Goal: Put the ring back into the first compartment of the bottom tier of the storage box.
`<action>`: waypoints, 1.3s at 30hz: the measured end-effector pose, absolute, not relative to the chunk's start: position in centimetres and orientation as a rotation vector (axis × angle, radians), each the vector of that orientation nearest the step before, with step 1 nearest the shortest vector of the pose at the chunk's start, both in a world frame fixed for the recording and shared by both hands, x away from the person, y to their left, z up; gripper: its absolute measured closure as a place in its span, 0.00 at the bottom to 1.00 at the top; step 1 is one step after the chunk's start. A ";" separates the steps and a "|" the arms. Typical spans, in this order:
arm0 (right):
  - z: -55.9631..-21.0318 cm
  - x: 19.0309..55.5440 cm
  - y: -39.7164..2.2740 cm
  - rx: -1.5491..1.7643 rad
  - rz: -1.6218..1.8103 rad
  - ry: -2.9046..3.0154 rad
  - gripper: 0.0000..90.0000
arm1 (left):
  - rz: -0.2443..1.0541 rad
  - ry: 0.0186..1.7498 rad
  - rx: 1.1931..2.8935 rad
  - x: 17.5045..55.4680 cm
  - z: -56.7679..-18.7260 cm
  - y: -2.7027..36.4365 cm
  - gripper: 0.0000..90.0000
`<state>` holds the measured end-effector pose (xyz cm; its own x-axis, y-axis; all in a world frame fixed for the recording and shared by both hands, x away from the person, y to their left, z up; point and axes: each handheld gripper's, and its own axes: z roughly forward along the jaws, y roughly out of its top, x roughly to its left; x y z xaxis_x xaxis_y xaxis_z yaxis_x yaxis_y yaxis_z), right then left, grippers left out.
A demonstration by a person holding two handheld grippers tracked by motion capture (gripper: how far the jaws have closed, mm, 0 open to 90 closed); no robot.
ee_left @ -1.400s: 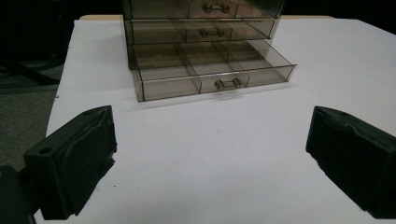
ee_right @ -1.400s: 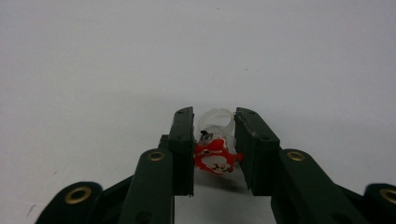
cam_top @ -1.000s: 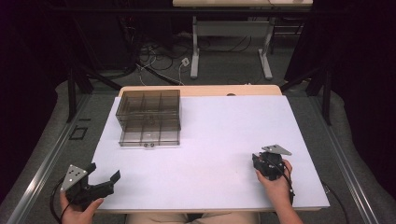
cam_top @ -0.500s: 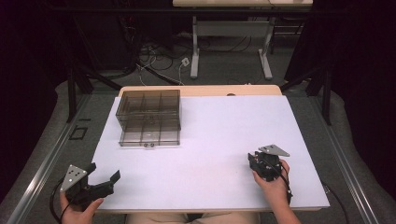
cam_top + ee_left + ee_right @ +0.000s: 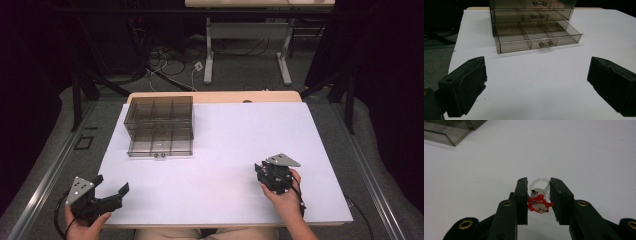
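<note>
Spanning the white counter [image 5: 220, 150], the smoky drawer organizer [image 5: 160, 126] has its bottom drawer [image 5: 537, 40] pulled out. Left claw [image 5: 536, 82] gapes apart; right claw [image 5: 538, 200] clamps a red toy ring [image 5: 539, 203]. Carry it level, releasing low over one compartment.

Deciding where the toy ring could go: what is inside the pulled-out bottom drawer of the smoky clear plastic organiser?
The pulled-out bottom drawer shows only bare divided compartments; its rear part lies covered under the organiser.

Worktop [image 5: 225, 145]: plain white, pale wood showing at far edge. Drawer box [image 5: 160, 126]: smoky translucent grey. Both hand-held grippers black, left [image 5: 107, 195] and right [image 5: 538, 195]; ring [image 5: 539, 195] clear with red-and-white cartoon face, grey plate [image 5: 283, 160] on right one.
</note>
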<state>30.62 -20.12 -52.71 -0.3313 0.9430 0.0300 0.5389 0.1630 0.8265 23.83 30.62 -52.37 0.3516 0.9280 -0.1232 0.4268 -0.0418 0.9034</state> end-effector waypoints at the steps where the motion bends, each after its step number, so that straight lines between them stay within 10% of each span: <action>1: -52.6 30.7 -19.9 1.390 1.057 1.950 0.76 | 0.647 1.232 1.648 23.8 -52.4 30.6 0.03; 39: -48.3 33.3 -10.4 1.228 1.184 2.149 0.76 | 0.655 1.234 1.640 23.8 -52.4 30.9 0.04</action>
<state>33.27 -10.43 -48.35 -0.5366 0.8411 0.0677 0.5067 0.2570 0.8229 23.77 30.86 -52.36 0.3474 0.9301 -0.1192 0.4227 -0.0419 0.9053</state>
